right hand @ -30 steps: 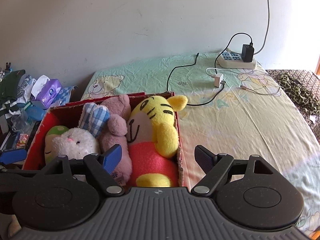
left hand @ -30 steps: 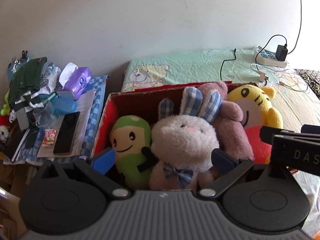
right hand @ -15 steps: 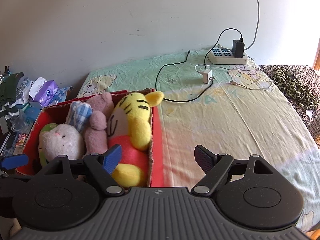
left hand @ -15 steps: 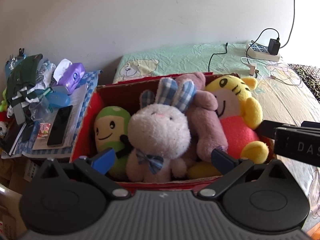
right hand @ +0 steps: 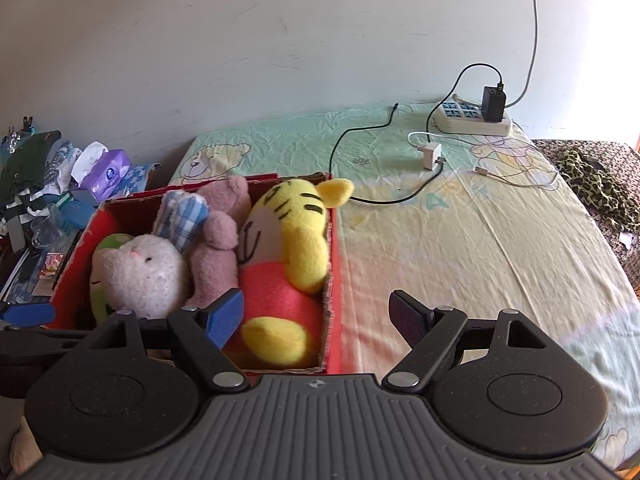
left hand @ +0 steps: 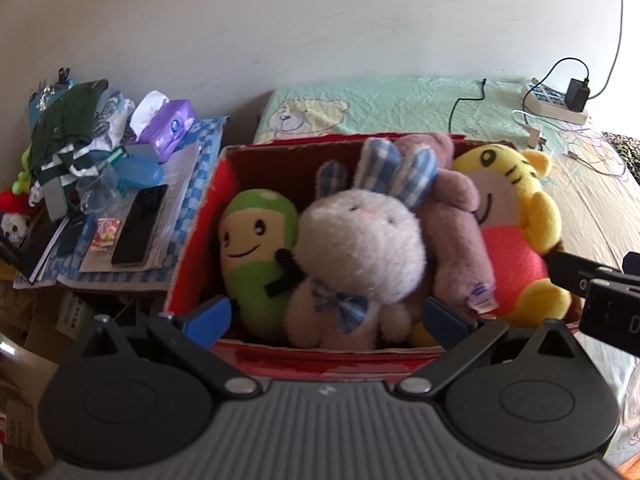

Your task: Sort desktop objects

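Red cardboard box (left hand: 192,264) at the left edge of a bed (right hand: 460,240), near its head end, packed with four plush toys: green doll (left hand: 256,256) by the left wall, white rabbit (left hand: 360,252) in the middle, mauve bear (left hand: 452,220) behind it, yellow tiger (left hand: 516,236) against the right wall. Left gripper (left hand: 326,316) spread wide and empty at the near rim; right gripper (right hand: 316,314) likewise open, straddling the near right corner. Probably light, soft, squashy and unbreakable toys, best pinched at a head, ear or limb; thin box walls likely to flex, so better taken by the rim
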`<state>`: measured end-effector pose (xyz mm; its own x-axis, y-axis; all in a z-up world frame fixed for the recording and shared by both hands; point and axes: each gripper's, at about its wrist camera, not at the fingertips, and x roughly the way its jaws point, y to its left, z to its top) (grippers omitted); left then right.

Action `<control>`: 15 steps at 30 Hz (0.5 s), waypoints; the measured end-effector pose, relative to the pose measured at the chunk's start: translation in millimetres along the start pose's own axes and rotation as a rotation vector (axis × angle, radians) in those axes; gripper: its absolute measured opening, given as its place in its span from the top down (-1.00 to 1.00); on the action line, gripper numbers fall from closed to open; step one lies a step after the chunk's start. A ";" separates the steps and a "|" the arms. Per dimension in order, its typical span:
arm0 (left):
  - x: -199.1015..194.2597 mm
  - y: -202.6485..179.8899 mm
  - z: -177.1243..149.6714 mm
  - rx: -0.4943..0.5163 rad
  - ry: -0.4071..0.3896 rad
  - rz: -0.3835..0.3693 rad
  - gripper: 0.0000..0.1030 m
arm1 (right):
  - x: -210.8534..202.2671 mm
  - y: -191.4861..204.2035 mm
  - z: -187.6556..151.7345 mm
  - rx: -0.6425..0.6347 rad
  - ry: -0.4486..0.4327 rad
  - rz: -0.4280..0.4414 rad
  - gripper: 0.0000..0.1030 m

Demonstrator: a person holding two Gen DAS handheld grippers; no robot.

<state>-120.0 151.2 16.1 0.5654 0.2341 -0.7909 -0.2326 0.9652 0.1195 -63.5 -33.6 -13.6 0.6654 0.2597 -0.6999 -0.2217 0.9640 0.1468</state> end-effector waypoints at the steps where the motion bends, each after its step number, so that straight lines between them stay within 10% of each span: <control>1: 0.3 3.3 -0.3 -0.003 0.002 0.001 -0.98 | 0.3 3.0 -0.3 0.004 0.001 0.003 -0.59; 15: 4.1 50.3 -1.5 0.002 -0.019 0.012 -0.98 | 4.3 47.8 -8.1 0.013 -0.009 0.007 -0.59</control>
<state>-130.5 200.4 18.0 0.5773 0.2482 -0.7779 -0.2377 0.9625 0.1307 -77.0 13.1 -15.3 0.6702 0.2668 -0.6926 -0.2170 0.9628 0.1609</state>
